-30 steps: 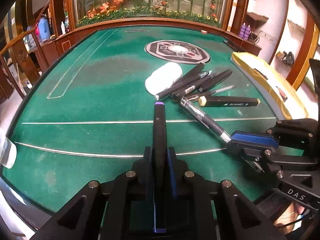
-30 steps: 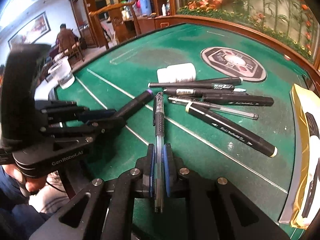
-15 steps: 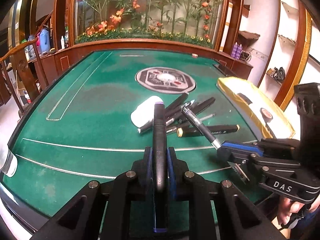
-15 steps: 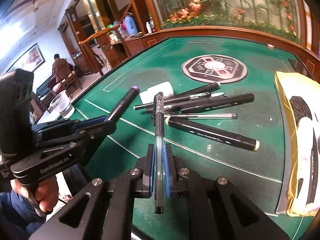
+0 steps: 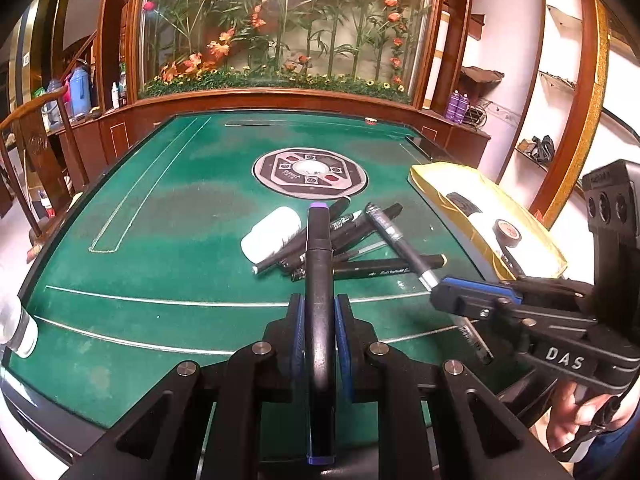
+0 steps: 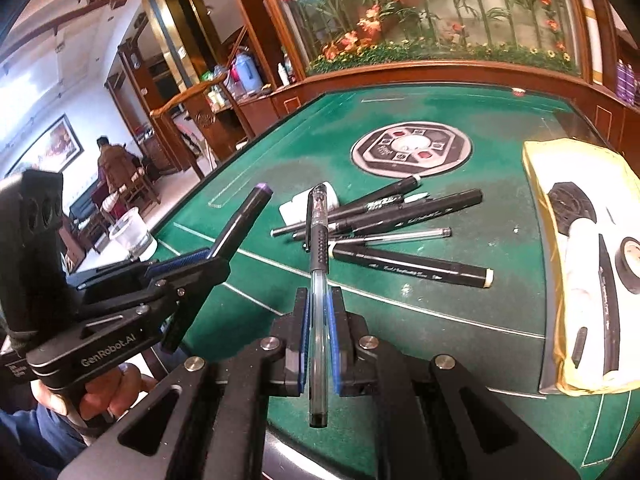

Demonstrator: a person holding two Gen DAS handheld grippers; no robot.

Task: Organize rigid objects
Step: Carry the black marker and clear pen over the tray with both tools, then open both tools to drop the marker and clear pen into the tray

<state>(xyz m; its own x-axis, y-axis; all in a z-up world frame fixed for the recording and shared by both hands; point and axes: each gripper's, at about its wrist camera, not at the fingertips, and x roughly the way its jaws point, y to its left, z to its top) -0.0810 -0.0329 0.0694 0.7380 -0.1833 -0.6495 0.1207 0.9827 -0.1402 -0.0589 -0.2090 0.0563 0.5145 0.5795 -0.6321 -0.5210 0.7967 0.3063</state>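
Left wrist view: the left tongs [image 5: 320,316] are clamped on a black marker with a purple cap [image 5: 318,280], held above the green worktop [image 5: 168,240]; to their right, the right tongs [image 5: 468,300] grip a clear gel pen [image 5: 400,240] raised over the pile of loose pens and markers [image 5: 352,248], which lies mid-worktop beside a white bottle [image 5: 272,234]. Open felt extends to the left and far side, bounded by a raised wooden rim [image 5: 280,98]; a yellow tray [image 5: 480,208] occupies the right edge, with a roll of black tape [image 5: 507,232] in it. Right wrist view: the pen [image 6: 318,264] runs between the closed blue pads of the right tongs [image 6: 319,320], and the left tongs [image 6: 200,260] with the marker [image 6: 240,220] stand at left, apart from it. Only this view shows the glass cup [image 6: 132,234] at the worktop's left edge whole, the tray's [image 6: 568,152] white contents, and a seated person [image 6: 112,164] in the room beyond.
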